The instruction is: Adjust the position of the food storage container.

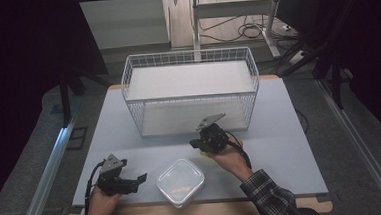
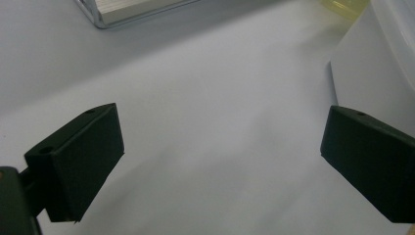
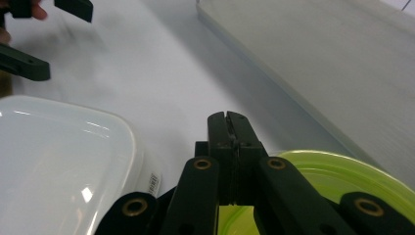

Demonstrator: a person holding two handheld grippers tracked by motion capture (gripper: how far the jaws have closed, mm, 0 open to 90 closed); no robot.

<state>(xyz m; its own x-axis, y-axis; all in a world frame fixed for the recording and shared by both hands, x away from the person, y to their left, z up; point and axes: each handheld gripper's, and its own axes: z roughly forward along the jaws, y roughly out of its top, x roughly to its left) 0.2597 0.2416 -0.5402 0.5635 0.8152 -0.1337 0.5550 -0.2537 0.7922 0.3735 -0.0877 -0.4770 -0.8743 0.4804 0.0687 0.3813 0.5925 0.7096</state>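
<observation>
My right gripper (image 3: 230,128) has its fingers pinched closed on the yellow-green lid (image 3: 342,178), low over the worktop (image 1: 280,132) beside the white container (image 1: 181,182). My left gripper (image 1: 128,182) waits open just left of it. Next, I judge, the lid must go squarely over the container.

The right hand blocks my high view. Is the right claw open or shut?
Observer: Shut. The right gripper view shows the right claw with its jaws pressed together.
Operator: What's the yellow bit beneath it?
Observer: A yellow-green round lid, just under the jaws. I cannot tell whether they pinch it.
Operator: And the left claw?
Observer: The left claw is open over bare table, with the white container beside one pad.
</observation>
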